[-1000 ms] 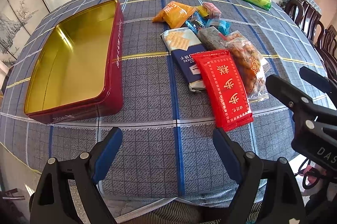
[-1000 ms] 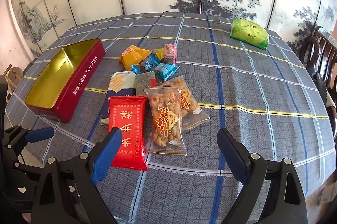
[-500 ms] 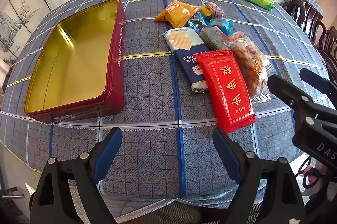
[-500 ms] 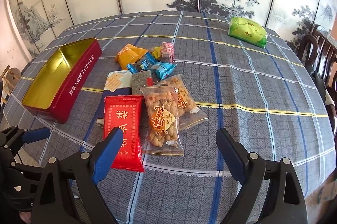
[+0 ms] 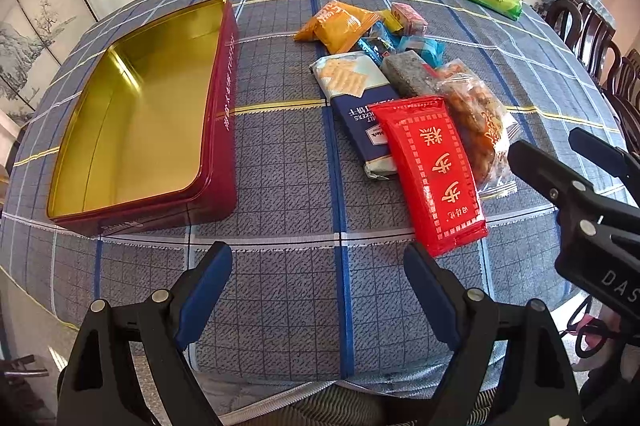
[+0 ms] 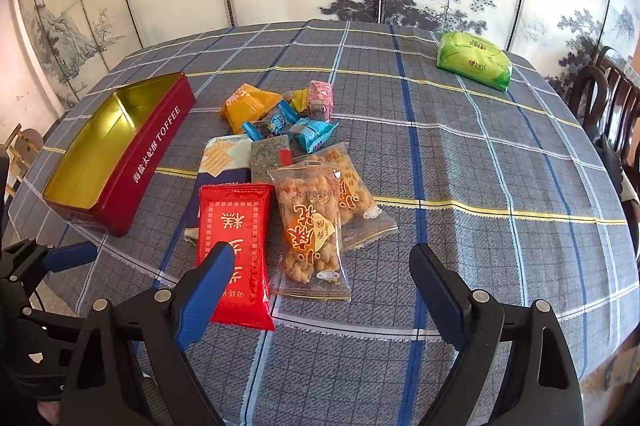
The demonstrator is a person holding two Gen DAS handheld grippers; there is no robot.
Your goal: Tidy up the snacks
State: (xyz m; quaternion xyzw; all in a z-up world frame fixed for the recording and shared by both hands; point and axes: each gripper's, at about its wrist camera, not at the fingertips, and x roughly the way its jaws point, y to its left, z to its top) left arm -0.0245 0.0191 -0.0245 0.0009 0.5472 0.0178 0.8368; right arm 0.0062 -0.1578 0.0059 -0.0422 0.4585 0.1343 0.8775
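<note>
Surface: plaid tablecloth [image 6: 460, 166], painted screen behind
Tin [image 5: 136, 114]: empty, frame left; awaits snack pile [image 6: 288, 186]
Jaws: left gripper [image 5: 318, 290], right gripper [image 6: 322, 290] wide, empty

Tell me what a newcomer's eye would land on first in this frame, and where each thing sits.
The open red toffee tin with its bare gold inside sits at the left of the plaid tablecloth. To its right lies a bright heap of snack packets, the red packet nearest, overlapping a clear bag of fried twists. A green packet lies alone at the far right, and both the left gripper and right gripper hang open and empty.
</note>
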